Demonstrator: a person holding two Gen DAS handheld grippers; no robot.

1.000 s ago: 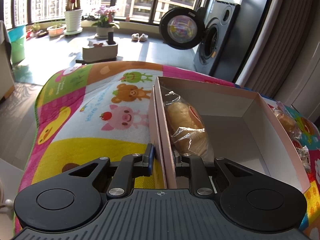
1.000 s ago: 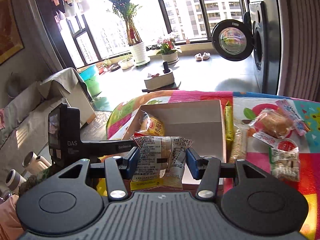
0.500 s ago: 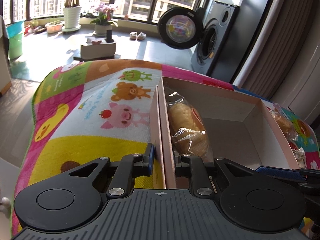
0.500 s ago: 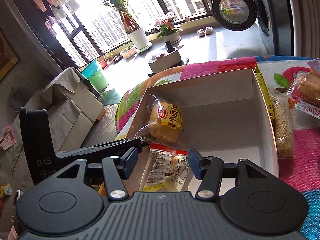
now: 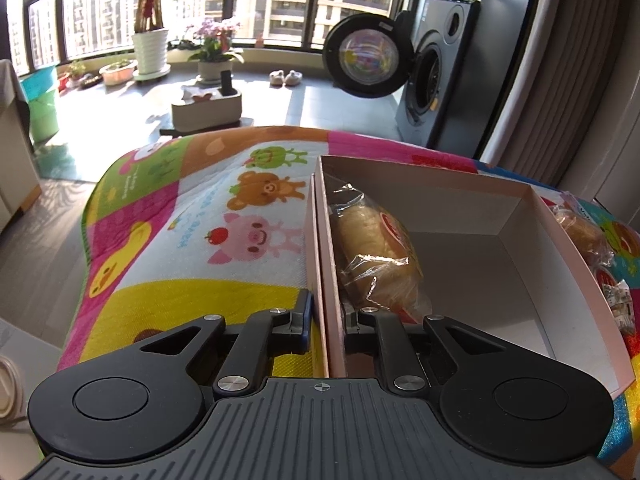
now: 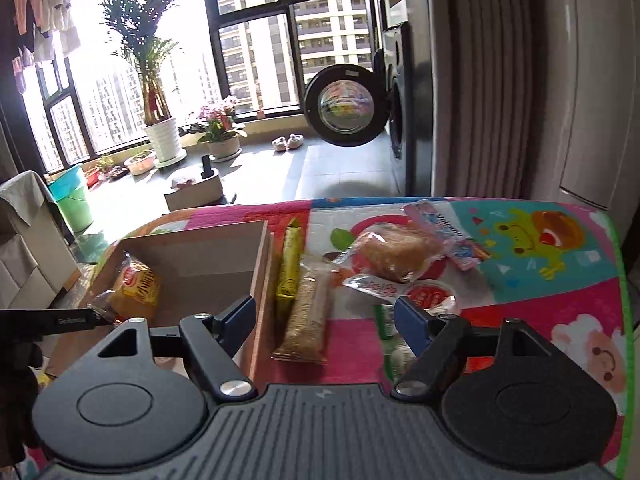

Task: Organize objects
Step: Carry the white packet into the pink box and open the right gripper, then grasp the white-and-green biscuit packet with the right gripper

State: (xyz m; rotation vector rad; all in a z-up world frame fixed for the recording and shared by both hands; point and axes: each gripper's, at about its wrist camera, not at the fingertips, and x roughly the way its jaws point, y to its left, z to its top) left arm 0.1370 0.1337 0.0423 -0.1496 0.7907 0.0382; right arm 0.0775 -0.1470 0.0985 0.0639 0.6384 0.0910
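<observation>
**Snack packets and cardboard box on cartoon mat: stock at time of record**

1. Open pale cardboard box (image 5: pixel 520 216), shallow, rectangular, stood on a bright cartoon-animal play mat (image 5: pixel 192 216). The left gripper (image 5: pixel 325 316) was pinched on the box's near-left wall, 1 finger outside and 1 inside.

2. Clear-wrapped bread roll (image 5: pixel 376 248), lying inside the box along its left wall. The yellow label with a red-and-white oval carried Chinese characters, too small to read in the right wrist view.

3. Right gripper (image 6: pixel 325 320), blue-padded fingers spread wide and holding nothing, hovered over the box's right wall and the packets just outside it. The other gripper's black side, at the far left of this view, bore small white lettering, illegible.

4. Long yellow stick packet (image 6: pixel 289 264), lying on the mat right beside the box's right wall.

5. Clear-wrapped brown grain bar (image 6: pixel 306 316), lying against the yellow stick's near end, between the spread fingers.

6. Clear-wrapped round bun (image 6: pixel 396 254), further right on the mat, apart from the box.

7. Pink flat sachet (image 6: pixel 444 232), touching the bun's far side; blue lettering, not clearly legible.

8. Small round red-lidded cup (image 6: pixel 430 296), near the right finger; lid print unreadable.

9. Green-and-white packet (image 6: pixel 386 320), partly hidden by the right finger.
</observation>
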